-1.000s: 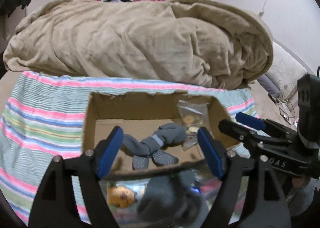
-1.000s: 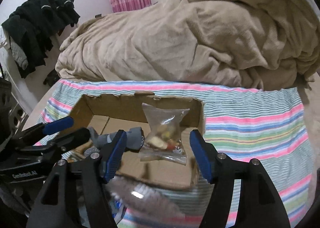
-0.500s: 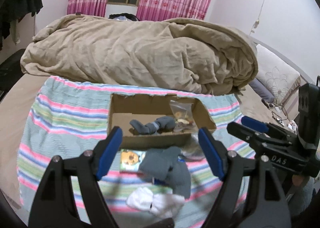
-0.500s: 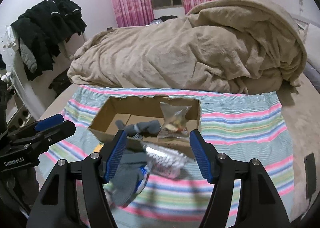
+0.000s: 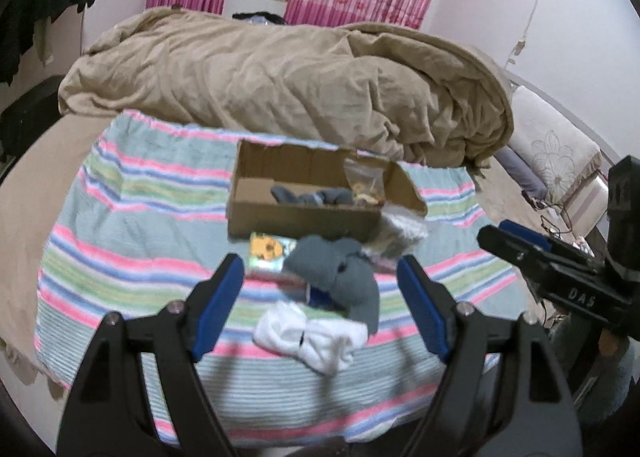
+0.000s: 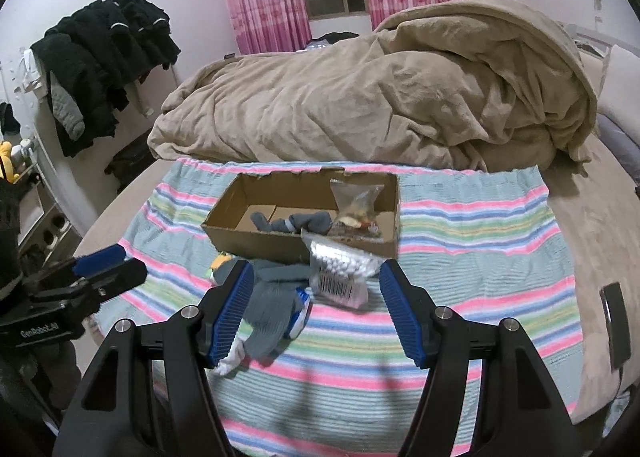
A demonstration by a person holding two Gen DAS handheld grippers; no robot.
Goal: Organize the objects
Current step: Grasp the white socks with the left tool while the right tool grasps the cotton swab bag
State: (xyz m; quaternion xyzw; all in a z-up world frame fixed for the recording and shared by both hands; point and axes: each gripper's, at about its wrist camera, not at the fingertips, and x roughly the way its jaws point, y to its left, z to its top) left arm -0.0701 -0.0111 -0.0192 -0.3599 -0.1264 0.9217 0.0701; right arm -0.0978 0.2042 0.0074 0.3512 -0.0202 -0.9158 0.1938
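- Nearest, at the bottom of the left wrist view, the left gripper (image 5: 320, 301) hangs over the striped cloth (image 5: 132, 289); its jaws have just been opening, stand wide and hold nothing.
- Likewise the right gripper (image 6: 316, 313), at the bottom of its own view, has its jaws about half open and empty, above the loose pile.
- Just beyond the left jaws, low in the frame's centre, lies a white sock (image 5: 312, 337), soft and light; I judge a pinch across its bunched middle would lift it without trouble.
- Touching it, slightly higher, a grey sock (image 5: 340, 273) drapes over something blue; limp cloth, best taken at its thickest fold so it does not trail.
- Left of that, a small card with a yellow figure (image 5: 268, 251) lies flat; thin and stiff, probably hard to get under, so an edge is the place to take it.
- Right of centre in the right wrist view, a clear bag of white beads (image 6: 340, 269) leans on the box front; slippery film, likely to sag, so grip the bulk.
- Further up, mid-frame, the cardboard box (image 5: 304, 221) already holds another grey sock (image 6: 296, 223) and a small clear bag (image 6: 356, 205).
- Farthest, a tan blanket (image 5: 280, 77) fills the upper frame.
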